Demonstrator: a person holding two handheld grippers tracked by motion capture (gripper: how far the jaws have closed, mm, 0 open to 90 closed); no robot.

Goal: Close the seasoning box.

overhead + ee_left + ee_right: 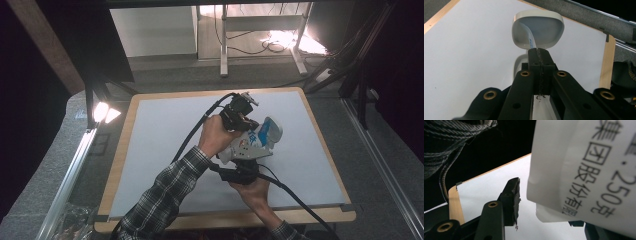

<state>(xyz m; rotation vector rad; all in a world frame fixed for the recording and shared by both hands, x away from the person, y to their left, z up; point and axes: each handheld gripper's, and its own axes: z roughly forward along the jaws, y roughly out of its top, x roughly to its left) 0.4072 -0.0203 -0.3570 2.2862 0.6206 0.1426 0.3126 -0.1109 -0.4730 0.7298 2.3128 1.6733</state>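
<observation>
Pouch [255, 140]: white bag with blue print, held in the air above the middle of the mat [165, 145]; its open mouth [537, 30] points away from the person, toward the mat's far right corner. In the right gripper view its side bears black printed characters [596, 170].

Pouch mouth: rounded, gaping, a blue stripe running along the inner wall in the left gripper view.

Left gripper [239, 111]: above the pouch, on its far side from the person; jaws pressed together with a thin edge of the pouch wall pinched between them, as the left gripper view shows [539, 56].

Right gripper [240, 172]: beneath the pouch, on its near side; in the right gripper view one black jaw stands just beside the pouch's lower edge, a gap between them, while the other jaw is hidden behind the pouch. Whether the pads press on the pouch cannot be told.

Left hand [216, 134]: wrapped round the left gripper's body, left of the pouch; plaid sleeve [165, 200] trailing toward the mat's near edge.

Right hand [255, 192]: under the pouch, holding the right gripper.

Mat: white sheet covering a wooden table [120, 160], below the pouch.
</observation>
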